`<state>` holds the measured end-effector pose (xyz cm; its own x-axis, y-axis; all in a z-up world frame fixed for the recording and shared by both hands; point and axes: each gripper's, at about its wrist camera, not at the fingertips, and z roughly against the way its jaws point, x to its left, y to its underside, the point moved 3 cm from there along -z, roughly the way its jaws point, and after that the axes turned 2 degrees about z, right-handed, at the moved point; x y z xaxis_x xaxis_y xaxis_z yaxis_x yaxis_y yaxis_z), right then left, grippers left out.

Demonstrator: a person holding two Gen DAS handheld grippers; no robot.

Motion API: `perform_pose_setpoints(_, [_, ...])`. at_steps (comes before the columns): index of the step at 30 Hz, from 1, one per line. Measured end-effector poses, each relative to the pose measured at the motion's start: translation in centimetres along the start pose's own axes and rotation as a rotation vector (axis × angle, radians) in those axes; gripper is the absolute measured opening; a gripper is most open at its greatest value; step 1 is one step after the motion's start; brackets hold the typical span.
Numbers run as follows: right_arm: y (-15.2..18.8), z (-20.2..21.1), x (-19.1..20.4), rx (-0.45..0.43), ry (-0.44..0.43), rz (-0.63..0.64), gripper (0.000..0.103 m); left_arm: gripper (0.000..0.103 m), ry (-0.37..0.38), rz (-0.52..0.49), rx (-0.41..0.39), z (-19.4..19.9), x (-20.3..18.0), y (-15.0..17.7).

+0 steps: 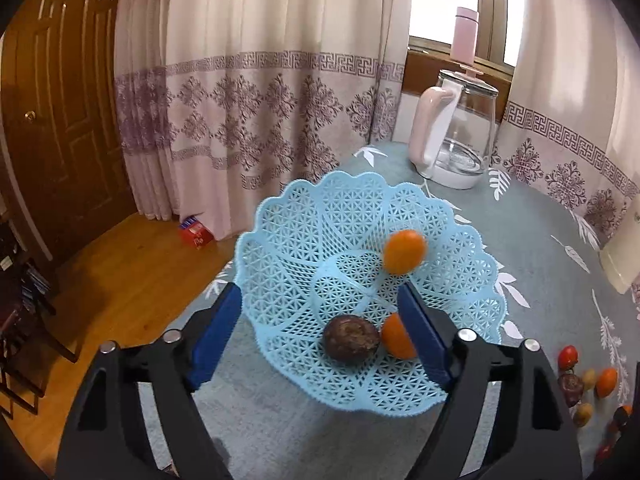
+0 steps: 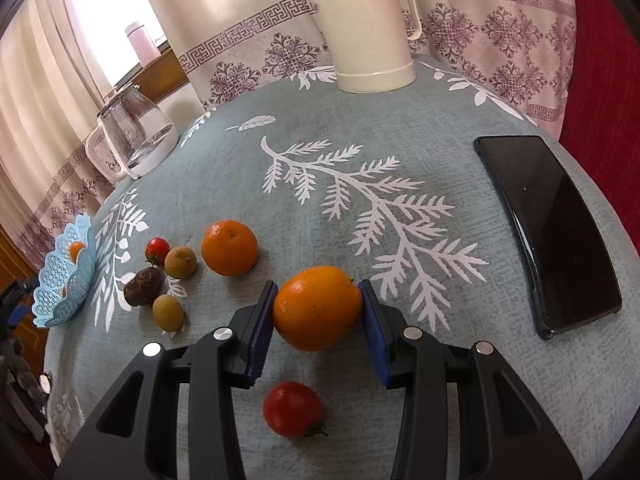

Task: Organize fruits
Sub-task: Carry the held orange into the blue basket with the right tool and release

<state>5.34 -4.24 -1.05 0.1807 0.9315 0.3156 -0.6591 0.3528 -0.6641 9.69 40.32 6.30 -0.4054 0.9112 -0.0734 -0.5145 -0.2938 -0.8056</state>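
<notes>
A light blue lattice basket (image 1: pixel 320 216) sits tilted at the table's left edge and shows small at the far left of the right wrist view (image 2: pixel 60 284). It holds a dark brown fruit (image 1: pixel 351 337), an orange fruit (image 1: pixel 394 338) partly hidden behind a finger, and a blurred orange fruit (image 1: pixel 404 251) higher up. My left gripper (image 1: pixel 319 292) is open, its blue fingers in front of the basket's near rim. My right gripper (image 2: pixel 318 304) is shut on an oval orange fruit (image 2: pixel 316 308) low over the cloth. A cherry tomato (image 2: pixel 293 409) lies just below it.
A mandarin (image 2: pixel 229 247), a small tomato (image 2: pixel 157 251), two longans (image 2: pixel 180 263), (image 2: pixel 168 312) and a dark brown fruit (image 2: pixel 143 286) lie between the gripper and the basket. A black phone (image 2: pixel 548 228) lies at the right. A white jug (image 2: pixel 370 28) and a glass kettle (image 1: pixel 456 136) stand at the back.
</notes>
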Motion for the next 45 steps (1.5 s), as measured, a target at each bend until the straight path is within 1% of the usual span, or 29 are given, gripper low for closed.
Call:
perform_pose_setpoints(5, [-0.4,0.7,1.1,-0.013,-0.021,0.001,0.042,0.084,-0.026,-0.018,-0.03,0.7,0.2,0.6])
perform_pose_setpoints(9, [-0.9,1.3,3.4,-0.032,-0.049,0.042,0.042,0.085,-0.037,-0.002,-0.036,1.0,0.5,1.2])
perform_pose_setpoints(11, [-1.2,1.6,4.9,-0.038,-0.07,0.07,0.042,0.087,-0.065,0.017,-0.044,1.1,0.7,2.0])
perform_pose_setpoints(12, [-1.4,1.6,6.0,-0.041,-0.083,0.089,0.042,0.087,-0.099,0.026,-0.06,1.3,0.8,2.5])
perform_pose_setpoints(13, [-1.5,1.6,6.7,-0.042,-0.093,0.102,0.042,0.087,-0.115,0.028,-0.078,1.6,0.8,2.9])
perform_pose_setpoints(16, [-1.6,1.4,9.6,-0.041,-0.126,0.155,0.042,0.087,-0.118,0.011,-0.123,2.6,0.3,3.6])
perform_pose_setpoints(19, [-1.8,1.1,12.8,-0.039,-0.171,0.206,0.042,0.089,-0.116,0.0,-0.149,3.3,-0.1,4.0])
perform_pose_setpoints(24, [-2.0,0.6,19.6,-0.041,-0.27,0.306,0.042,0.09,-0.11,0.023,-0.131,3.0,0.3,4.2])
perform_pose_setpoints(28, [-1.7,0.1,24.2,-0.036,-0.325,0.391,0.042,0.09,-0.112,0.078,-0.129,3.0,1.5,4.3])
perform_pose_setpoints(32, [-1.3,-1.0,28.5,-0.012,-0.379,0.458,0.041,0.09,-0.112,0.102,-0.125,3.1,1.9,4.6])
perform_pose_setpoints(35, [-0.9,-2.0,30.5,0.013,-0.399,0.495,0.041,0.09,-0.116,0.136,-0.127,3.2,2.6,4.6])
perform_pose_setpoints(39, [-0.5,-3.7,32.5,0.049,-0.414,0.517,0.042,0.09,-0.118,0.162,-0.104,2.6,3.2,4.6])
perform_pose_setpoints(42, [-0.6,-5.1,32.7,0.082,-0.438,0.472,0.049,0.09,-0.111,0.163,-0.089,2.2,3.0,4.6])
perform_pose_setpoints(44, [-0.9,-5.2,32.5,0.079,-0.443,0.45,0.055,0.09,-0.109,0.161,-0.087,2.1,3.0,4.6])
perform_pose_setpoints(45, [-1.0,-5.0,32.3,0.076,-0.444,0.443,0.055,0.09,-0.108,0.16,-0.086,2.1,3.0,4.6])
